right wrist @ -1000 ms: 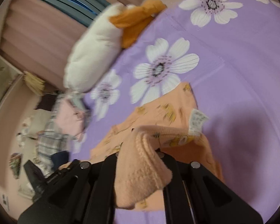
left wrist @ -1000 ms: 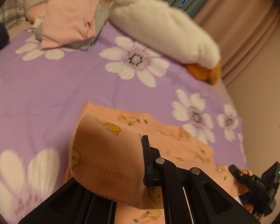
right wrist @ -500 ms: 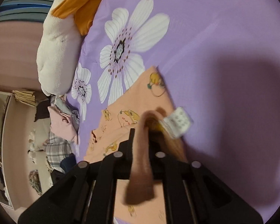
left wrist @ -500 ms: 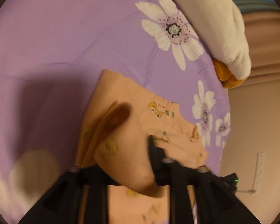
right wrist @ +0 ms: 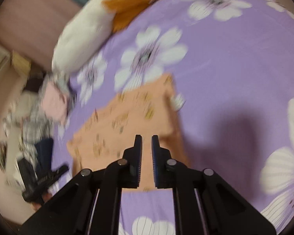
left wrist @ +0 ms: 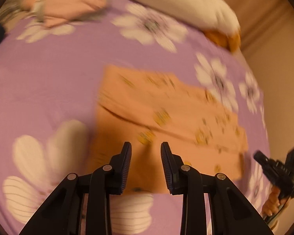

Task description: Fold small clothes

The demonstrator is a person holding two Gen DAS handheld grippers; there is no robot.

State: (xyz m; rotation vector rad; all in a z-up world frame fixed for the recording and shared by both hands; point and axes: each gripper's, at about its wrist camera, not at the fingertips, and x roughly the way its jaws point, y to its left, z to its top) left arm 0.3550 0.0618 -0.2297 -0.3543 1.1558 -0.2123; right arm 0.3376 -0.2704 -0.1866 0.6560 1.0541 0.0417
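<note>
A small orange garment with a yellow cartoon print (left wrist: 166, 113) lies folded over on the purple flowered bedsheet (left wrist: 49, 74); it also shows in the right wrist view (right wrist: 131, 121), with a white label (right wrist: 177, 100) at its far edge. My left gripper (left wrist: 146, 148) is open and empty, just above the garment's near edge. My right gripper (right wrist: 146, 143) is open with a narrow gap, empty, over the garment's near part. The right gripper shows at the right edge of the left wrist view (left wrist: 278, 168), and the left one at the lower left of the right wrist view (right wrist: 39, 178).
A white and orange plush pillow (left wrist: 186, 5) lies at the head of the bed. A pile of pink and grey clothes (left wrist: 68, 2) sits at the far left. Curtains (right wrist: 29, 19) and a wall lie beyond the bed. Both views are motion-blurred.
Both grippers let go of the garment's edge, which they had carried over and laid down. They now stand open and have drawn back toward the garment's near edge.
</note>
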